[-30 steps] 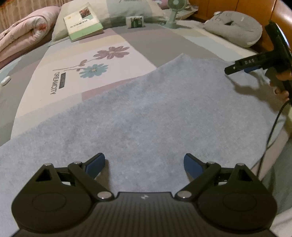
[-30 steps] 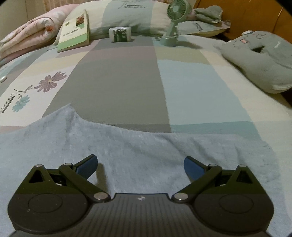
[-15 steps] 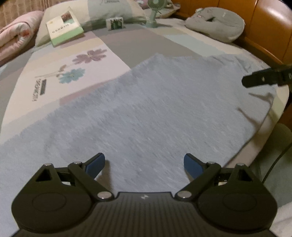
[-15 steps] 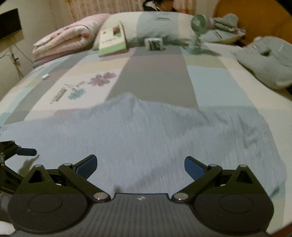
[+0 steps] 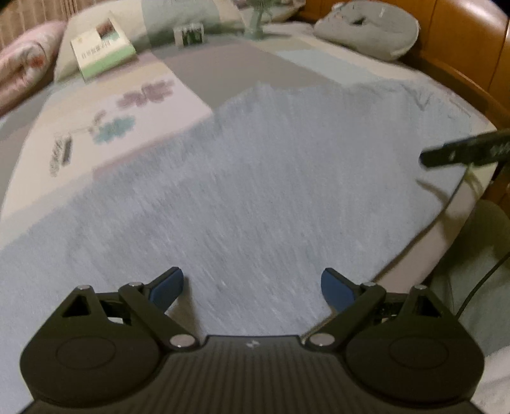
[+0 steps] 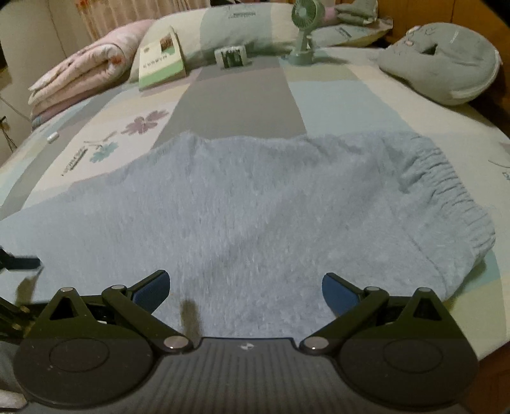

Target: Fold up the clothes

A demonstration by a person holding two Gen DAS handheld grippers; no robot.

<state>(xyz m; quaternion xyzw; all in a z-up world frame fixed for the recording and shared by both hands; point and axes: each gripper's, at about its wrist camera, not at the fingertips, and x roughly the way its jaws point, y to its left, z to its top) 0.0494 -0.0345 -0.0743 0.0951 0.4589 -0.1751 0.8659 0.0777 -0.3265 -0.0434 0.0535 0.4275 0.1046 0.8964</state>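
garment: pale blue fuzzy trousers [image 6: 255, 203] lying flat on the patchwork bedspread [image 6: 236, 95].
long axis: running left to right, elastic waistband [image 6: 446, 197] at the right end.
left gripper [image 5: 251, 286]: jaws wide apart, empty, over the near edge.
right gripper [image 6: 245, 286]: jaws wide apart, empty, nearer the waistband.
likely next: right side probably takes the waistband end.

Count, on bed [image 6: 334, 95]: one light blue fleece garment [image 6: 255, 207]; one book [image 6: 161, 60]; one small desk fan [image 6: 302, 22]; one small box [image 6: 232, 57]; one grey neck pillow [image 6: 446, 60]; one folded pink quilt [image 6: 83, 70]; two grippers, left gripper [image 5: 251, 286] and right gripper [image 6: 245, 288].
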